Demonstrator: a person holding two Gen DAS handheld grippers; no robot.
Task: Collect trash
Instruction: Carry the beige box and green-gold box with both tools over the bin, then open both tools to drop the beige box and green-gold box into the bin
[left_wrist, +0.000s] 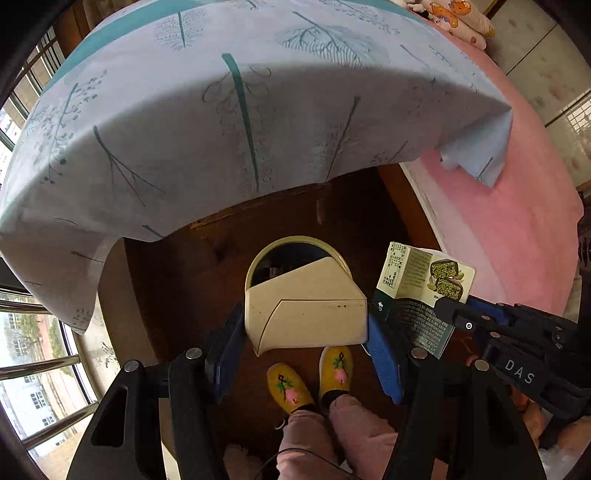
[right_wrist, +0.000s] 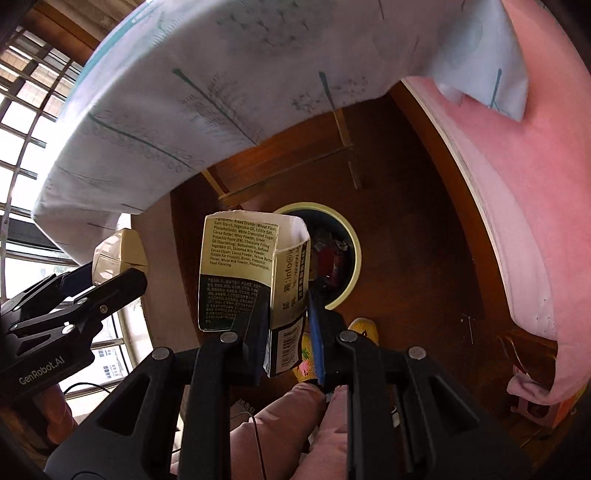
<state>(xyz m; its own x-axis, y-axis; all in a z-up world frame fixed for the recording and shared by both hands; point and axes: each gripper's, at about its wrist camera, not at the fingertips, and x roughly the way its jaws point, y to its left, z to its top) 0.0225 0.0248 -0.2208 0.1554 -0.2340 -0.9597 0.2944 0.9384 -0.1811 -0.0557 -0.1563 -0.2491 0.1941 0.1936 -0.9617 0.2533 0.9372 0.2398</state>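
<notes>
A cream carton (left_wrist: 306, 306) is clamped between the left gripper (left_wrist: 306, 354) pads above the round bin (right_wrist: 347, 236); beside it, a printed snack box (right_wrist: 255, 273) is pinched by the right gripper (right_wrist: 288, 343), both apparently held ready for dropping.

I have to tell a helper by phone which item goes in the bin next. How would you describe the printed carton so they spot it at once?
Start at the round trash bin on the dark wooden floor. Above its rim, the right gripper is shut on an opened snack carton, cream over dark green with ingredient text. The box in the left gripper is plain cream.
</notes>
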